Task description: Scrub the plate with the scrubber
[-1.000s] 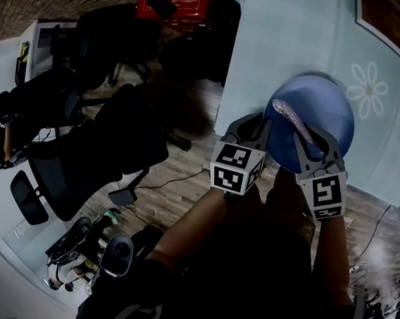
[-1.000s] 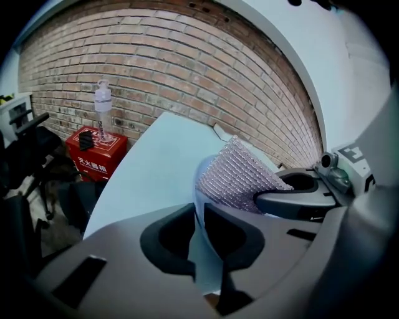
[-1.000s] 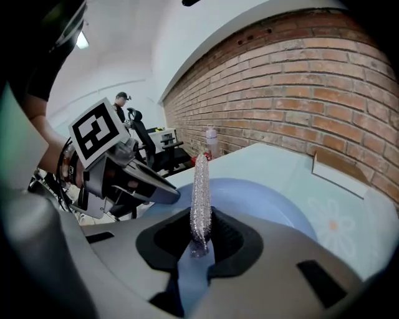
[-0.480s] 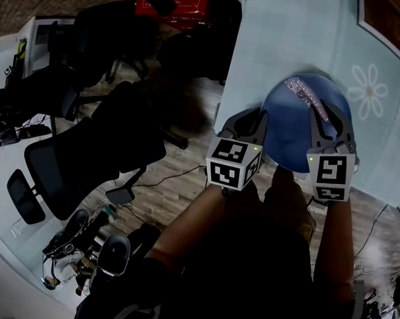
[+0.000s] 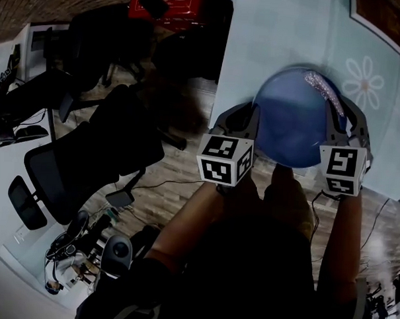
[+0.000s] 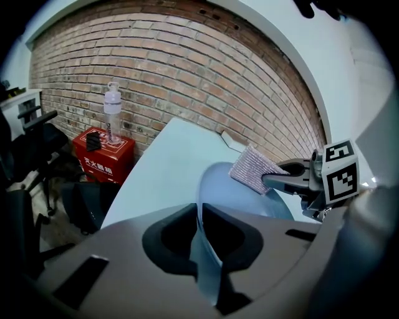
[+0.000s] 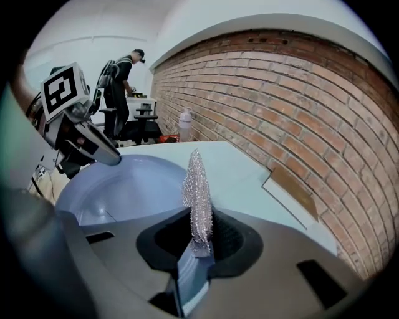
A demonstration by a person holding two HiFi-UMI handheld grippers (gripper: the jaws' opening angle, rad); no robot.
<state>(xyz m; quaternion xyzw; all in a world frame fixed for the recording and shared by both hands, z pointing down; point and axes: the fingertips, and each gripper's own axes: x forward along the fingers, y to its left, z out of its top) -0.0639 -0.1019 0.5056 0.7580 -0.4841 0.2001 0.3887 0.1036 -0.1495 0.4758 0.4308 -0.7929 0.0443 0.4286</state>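
A round blue plate [image 5: 287, 123] is held over the near edge of a pale blue table [image 5: 278, 33]. My left gripper [image 5: 253, 117] holds the plate's left rim [image 6: 209, 249]; its jaws are closing, and the pads press on the rim. My right gripper [image 5: 339, 118] is shut on a silvery mesh scrubber [image 5: 321, 87] at the plate's far right rim. In the right gripper view the scrubber [image 7: 196, 193] stands upright out of the jaws, with a strip of blue rim under it. From the left gripper view the scrubber [image 6: 252, 169] lies on the plate's far edge.
Black office chairs [image 5: 88, 150] stand on the wooden floor to the left. A red box [image 6: 103, 152] with a clear bottle [image 6: 112, 115] on it sits by the brick wall. A brown framed panel [image 5: 385, 18] lies on the table's far right. A person [image 7: 121, 81] stands in the background.
The scrubber has slid from the middle of the plate to its upper right rim as the right gripper moved right. The plate and left gripper have shifted slightly left and up.
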